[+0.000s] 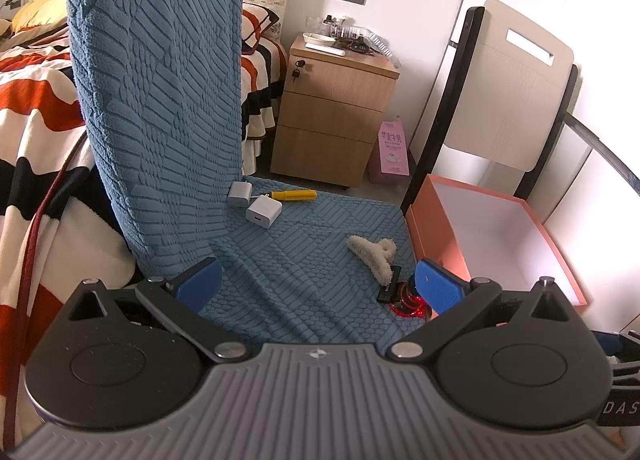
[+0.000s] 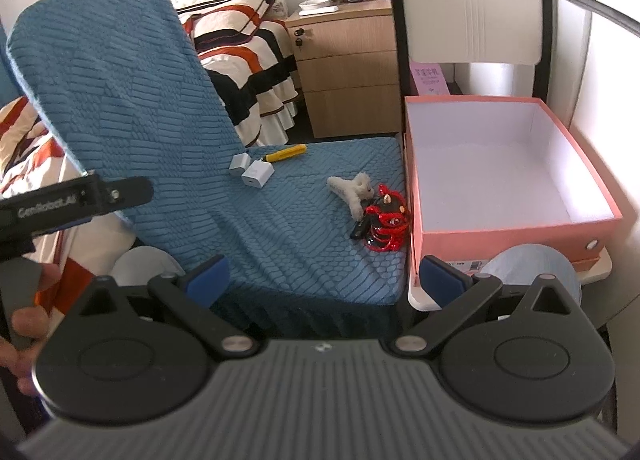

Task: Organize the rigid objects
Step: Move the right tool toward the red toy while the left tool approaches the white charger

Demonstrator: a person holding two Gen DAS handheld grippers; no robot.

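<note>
Blue chair seat (image 2: 304,212) holds your two white chargers (image 2: 251,171), yellow tool (image 2: 286,153), fluffy clip (image 2: 352,190) and shiny red toy (image 2: 386,225). Pink box (image 2: 516,234) beside it holds nothing. Your left gripper (image 1: 318,284) and right gripper (image 2: 325,280) both gape wide.

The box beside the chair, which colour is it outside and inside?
Box: pink outside, white inside; clearest in the right wrist view.
</note>
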